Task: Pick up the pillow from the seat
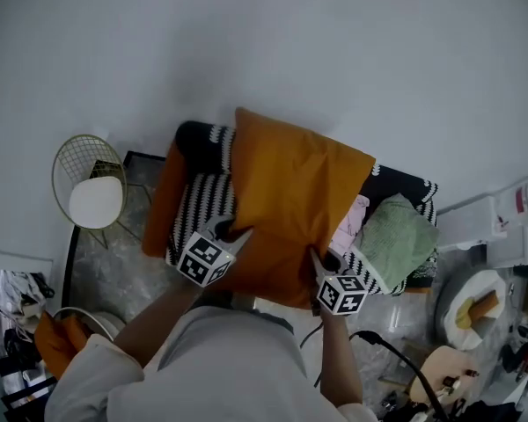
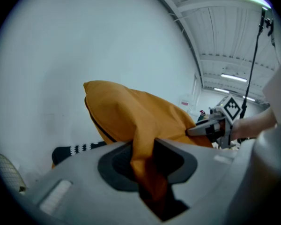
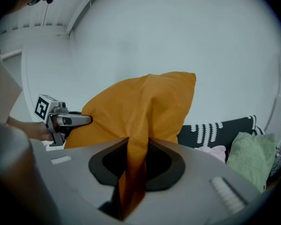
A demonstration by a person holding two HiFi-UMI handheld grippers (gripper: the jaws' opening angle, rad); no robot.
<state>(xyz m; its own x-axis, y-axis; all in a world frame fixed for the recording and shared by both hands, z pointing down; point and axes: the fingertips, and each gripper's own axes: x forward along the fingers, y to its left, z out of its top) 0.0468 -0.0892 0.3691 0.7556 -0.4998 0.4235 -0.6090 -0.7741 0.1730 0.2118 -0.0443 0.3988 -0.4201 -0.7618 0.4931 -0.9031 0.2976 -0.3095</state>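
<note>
Fingers (image 2: 117,165) of left gripper (image 2: 145,158), right gripper (image 3: 136,158) pinched tight on orange pillow (image 1: 295,192) edge; lift level, clear striped cushion (image 1: 202,205).

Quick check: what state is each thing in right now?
Pillow: pinched at its near edge by both grippers, held above the seat.
Left gripper: shut on pillow.
Right gripper: shut on pillow.
Second pillow: lying at the seat's left end.
Green cushion: lying at the seat's right end.
Wire chair: upright beside the seat.
</note>
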